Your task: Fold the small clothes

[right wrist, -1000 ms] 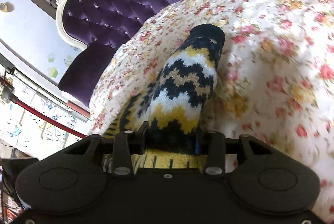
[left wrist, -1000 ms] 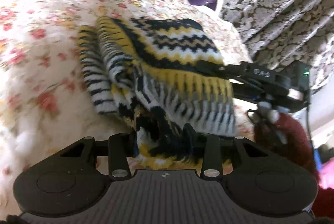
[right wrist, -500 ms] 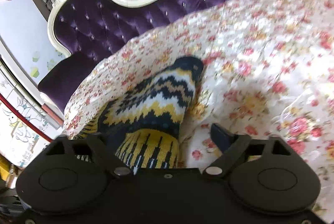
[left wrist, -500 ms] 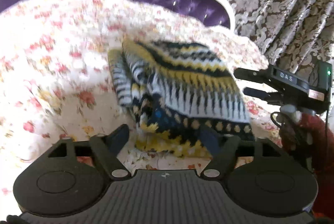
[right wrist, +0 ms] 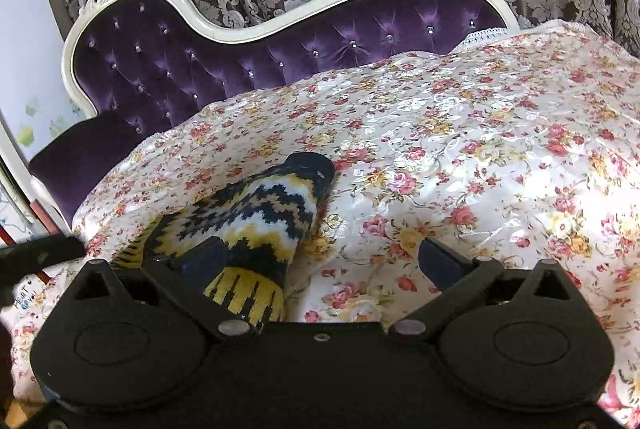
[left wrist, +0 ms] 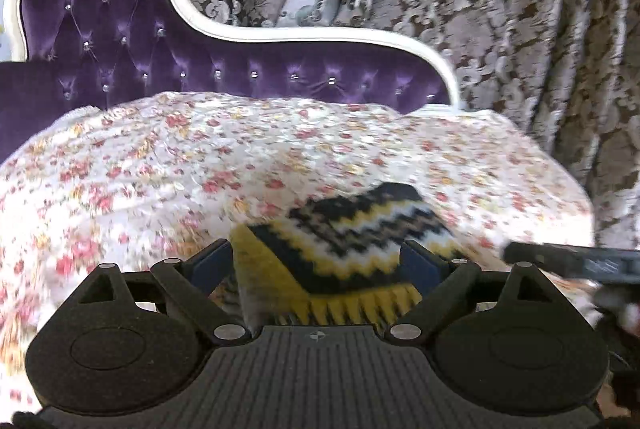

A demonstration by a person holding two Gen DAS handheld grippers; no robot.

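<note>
The knitted garment (left wrist: 352, 249), a small zigzag-patterned piece in yellow, black and white, lies folded on the floral bedspread (left wrist: 160, 169), low and centre in the left wrist view and low and left of centre in the right wrist view (right wrist: 256, 225). It looks soft, thick and light, so it should bend wherever it is lifted and sag if held by one corner; the knit gives friction against the glossy cover, which may itself slide. The ribbed yellow hem, nearest both cameras, seems the firmest place to pinch through all layers. Its long axis runs from that hem at the bottom of each frame up toward the dark, narrow end pointing at the purple headboard (right wrist: 200, 61). The left tool (left wrist: 320, 261) has just been opening and stands released, the cloth between its jaws but not pressed. The right tool (right wrist: 324, 257) has likewise spread wide, with the garment beside its left jaw.
</note>
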